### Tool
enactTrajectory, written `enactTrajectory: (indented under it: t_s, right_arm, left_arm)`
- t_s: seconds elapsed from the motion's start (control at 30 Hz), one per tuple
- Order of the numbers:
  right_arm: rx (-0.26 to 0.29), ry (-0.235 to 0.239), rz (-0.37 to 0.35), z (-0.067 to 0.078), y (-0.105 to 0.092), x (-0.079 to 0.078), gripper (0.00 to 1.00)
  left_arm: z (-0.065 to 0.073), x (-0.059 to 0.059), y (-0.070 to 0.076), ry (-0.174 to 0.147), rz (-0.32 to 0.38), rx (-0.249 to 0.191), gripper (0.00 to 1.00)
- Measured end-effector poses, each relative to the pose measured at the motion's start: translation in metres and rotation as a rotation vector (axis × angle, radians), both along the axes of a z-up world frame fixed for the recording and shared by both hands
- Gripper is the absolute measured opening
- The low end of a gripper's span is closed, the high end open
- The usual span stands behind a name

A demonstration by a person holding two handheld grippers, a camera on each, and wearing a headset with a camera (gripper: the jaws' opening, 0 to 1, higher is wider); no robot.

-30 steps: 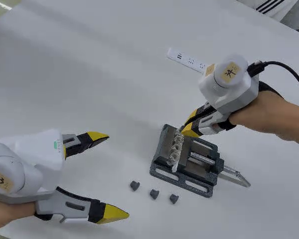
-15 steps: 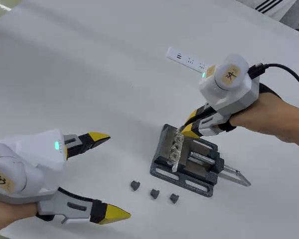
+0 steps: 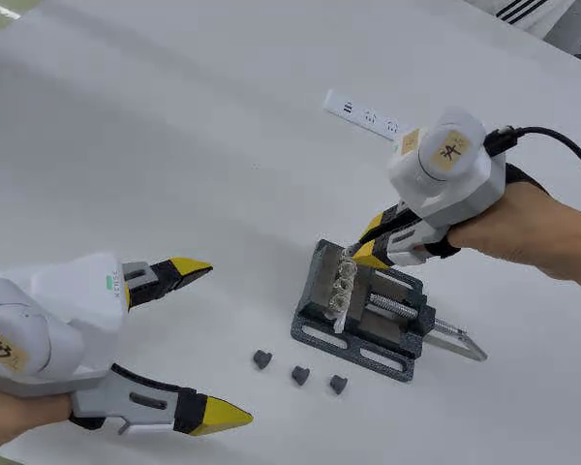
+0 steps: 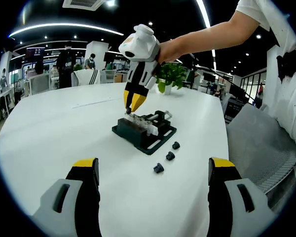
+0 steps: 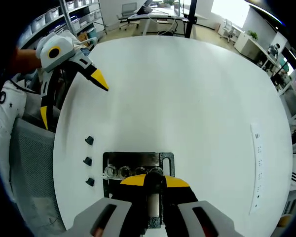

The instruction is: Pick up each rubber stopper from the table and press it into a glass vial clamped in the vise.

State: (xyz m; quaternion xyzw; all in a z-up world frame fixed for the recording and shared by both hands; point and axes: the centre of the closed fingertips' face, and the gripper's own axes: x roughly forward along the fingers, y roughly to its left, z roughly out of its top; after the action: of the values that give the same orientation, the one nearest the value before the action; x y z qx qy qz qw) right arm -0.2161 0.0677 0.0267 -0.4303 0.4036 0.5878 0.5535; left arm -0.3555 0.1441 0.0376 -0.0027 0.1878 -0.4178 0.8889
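At the right gripper's closed jaw tips, contents hidden, sits the end vial of the vise, all unmoved, so pressing likely continues. Ahead of the left gripper's wide, empty jaws, three stoppers remain untouched.

Green status light on left gripper was lit 0.5 s ago and is dark now. Same on right gripper, which drifted slightly right in frame.

Vise on worktop, vials clamped in row. Right claw, tips together, at vise's far end; three stoppers just before vise; left claw, spread, well left.
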Motion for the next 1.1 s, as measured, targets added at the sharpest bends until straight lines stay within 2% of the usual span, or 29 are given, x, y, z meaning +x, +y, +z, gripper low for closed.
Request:
enactTrajectory:
  t_s: [0.4, 0.67, 0.87, 1.1]
  right_arm:
    - [-0.001, 0.019, -0.007, 0.0014, 0.0027, 0.0007, 0.07]
    - [-0.030, 0.079, -0.083, -0.0003, 0.0008, 0.0016, 0.06]
    - [-0.032, 0.128, -0.141, 0.0014, 0.0005, -0.0057, 0.06]
    - [-0.039, 0.182, -0.207, 0.0016, 0.0022, -0.0027, 0.06]
  left_arm:
    - [0.0002, -0.0001, 0.0008, 0.002, 0.006, -0.004, 0.91]
    - [0.0001, 0.0001, -0.0001, 0.001, 0.005, -0.006, 0.91]
    - [-0.0019, 0.0000, 0.0003, 0.006, 0.005, -0.006, 0.91]
    - [-0.0022, 0.0015, 0.0012, 0.007, 0.006, -0.008, 0.91]
